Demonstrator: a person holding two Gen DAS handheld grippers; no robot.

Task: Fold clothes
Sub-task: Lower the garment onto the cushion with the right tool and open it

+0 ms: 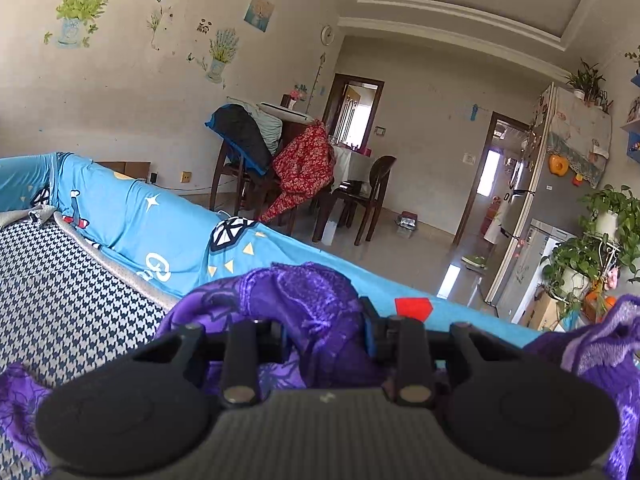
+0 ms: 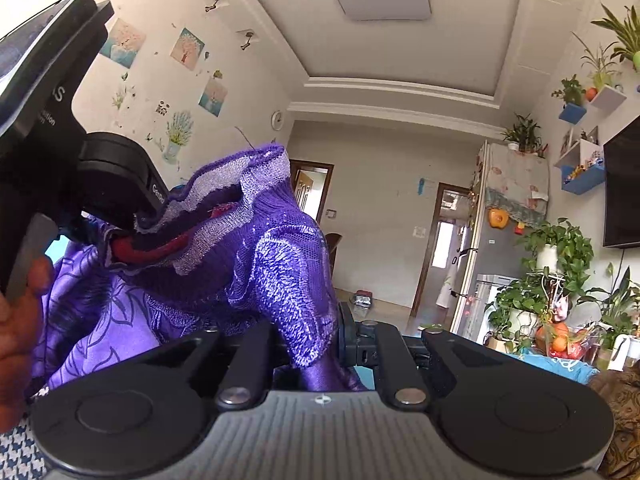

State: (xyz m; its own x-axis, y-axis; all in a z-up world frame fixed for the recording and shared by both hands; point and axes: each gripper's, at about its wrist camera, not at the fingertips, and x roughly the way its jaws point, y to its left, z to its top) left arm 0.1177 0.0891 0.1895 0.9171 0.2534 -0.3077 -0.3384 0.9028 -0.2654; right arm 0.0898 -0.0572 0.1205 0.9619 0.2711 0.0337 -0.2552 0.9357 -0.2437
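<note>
A purple lace garment (image 1: 316, 300) is bunched up right in front of the left wrist camera. My left gripper (image 1: 324, 334) is shut on a thick fold of it, held above the sofa. The same purple garment (image 2: 280, 256) fills the left half of the right wrist view, its ribbed hem standing up. My right gripper (image 2: 314, 346) is shut on a narrow fold of the cloth. The left gripper's black body (image 2: 112, 184) shows at the left of that view, its fingers buried in the cloth, with a person's hand (image 2: 16, 320) on its handle. Both hold the garment raised, close together.
Below lies a sofa with a houndstooth seat (image 1: 60, 300) and a blue patterned cover (image 1: 160, 220). Beyond stand a dining table and chairs draped with clothes (image 1: 296, 168), a fridge (image 1: 560, 200) and potted plants (image 1: 600, 248) at the right.
</note>
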